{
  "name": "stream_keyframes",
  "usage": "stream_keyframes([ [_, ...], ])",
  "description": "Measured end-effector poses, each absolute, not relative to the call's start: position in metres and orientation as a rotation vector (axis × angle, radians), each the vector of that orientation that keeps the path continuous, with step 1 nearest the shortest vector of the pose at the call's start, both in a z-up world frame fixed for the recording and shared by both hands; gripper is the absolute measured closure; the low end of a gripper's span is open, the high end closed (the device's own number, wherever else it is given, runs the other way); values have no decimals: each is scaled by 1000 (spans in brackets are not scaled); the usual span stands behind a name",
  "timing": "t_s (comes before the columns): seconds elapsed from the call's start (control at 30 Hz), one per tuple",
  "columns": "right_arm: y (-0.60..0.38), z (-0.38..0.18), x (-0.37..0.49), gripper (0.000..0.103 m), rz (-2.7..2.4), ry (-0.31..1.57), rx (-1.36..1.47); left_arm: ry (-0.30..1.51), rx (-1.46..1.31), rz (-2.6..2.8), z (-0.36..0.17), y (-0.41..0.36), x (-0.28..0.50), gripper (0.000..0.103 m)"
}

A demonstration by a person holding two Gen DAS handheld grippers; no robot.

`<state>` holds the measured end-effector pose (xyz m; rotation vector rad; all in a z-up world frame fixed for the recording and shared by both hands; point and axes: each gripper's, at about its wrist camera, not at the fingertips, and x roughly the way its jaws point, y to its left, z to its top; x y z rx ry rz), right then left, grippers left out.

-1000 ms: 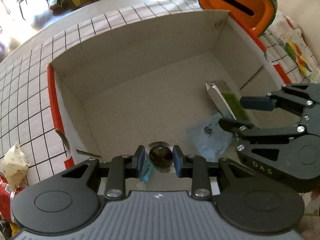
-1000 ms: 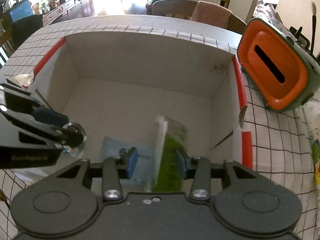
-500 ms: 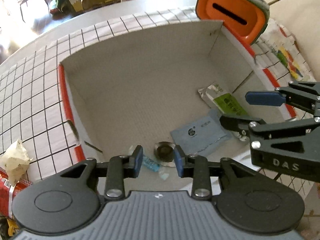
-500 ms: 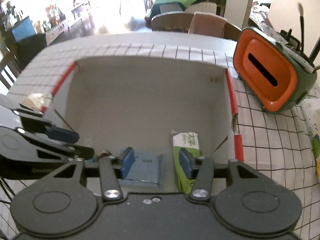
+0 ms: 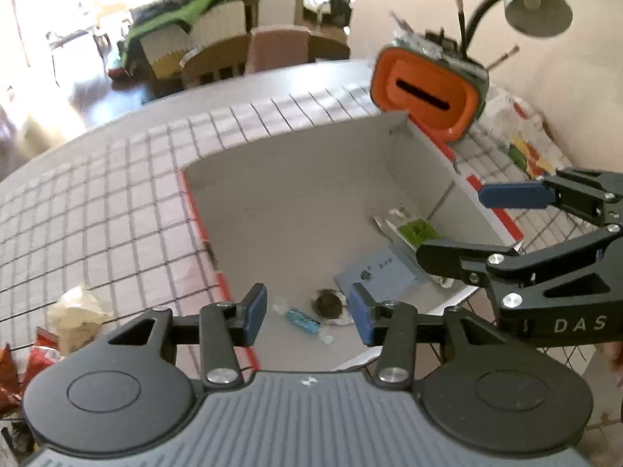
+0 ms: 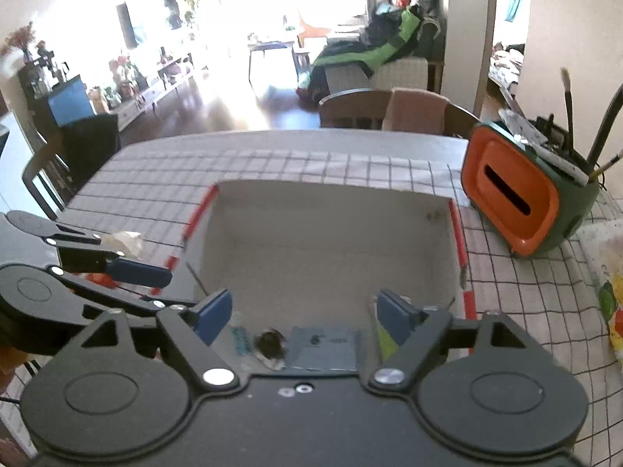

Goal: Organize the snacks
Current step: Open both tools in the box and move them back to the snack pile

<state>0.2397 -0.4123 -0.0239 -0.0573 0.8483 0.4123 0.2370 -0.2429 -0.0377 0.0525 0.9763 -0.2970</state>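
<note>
Four snacks lay at the near end of the cardboard box (image 5: 311, 194): a blue candy (image 5: 303, 320) in a clear twist wrapper, a dark round sweet (image 5: 329, 303) in clear wrap, a flat grey-blue packet (image 5: 375, 274) and a green packet (image 5: 412, 229) by the right wall. More snacks waited outside the box on the checked tablecloth (image 5: 97, 210), to the left: a crumpled pale wrapper (image 5: 76, 315) and some red bags (image 5: 23, 354), partly cut off by the picture edge.

Both tools were above the near end of the box. The left gripper (image 5: 307, 317) had its jaws wide apart and held nothing. The right gripper (image 6: 301, 313) was also spread wide and held nothing.

All of these looked very light and soft. I think the shiny wraps could slip, and the bags could crunch if squeezed hard. A pinch on a flat edge or a twisted end would likely hold best, with a gentle squeeze.
</note>
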Motion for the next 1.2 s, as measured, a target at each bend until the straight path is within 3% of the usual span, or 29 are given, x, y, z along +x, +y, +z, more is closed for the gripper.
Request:
stream_keyframes([
  [0.3,-381,-3,219,9,464,793,-25,875,46,-255,-15,-202,205,44],
  [0.63,-330,1,205,0,504,762,-30,777,8,-145,-3,-136,168,22],
  [0.93,-277,-8,192,0,541,791,-22,750,-29,-103,-8,-68,138,14],
  [1.2,-227,-30,174,0,548,859,-24,782,-42,-26,-21,1,118,14],
])
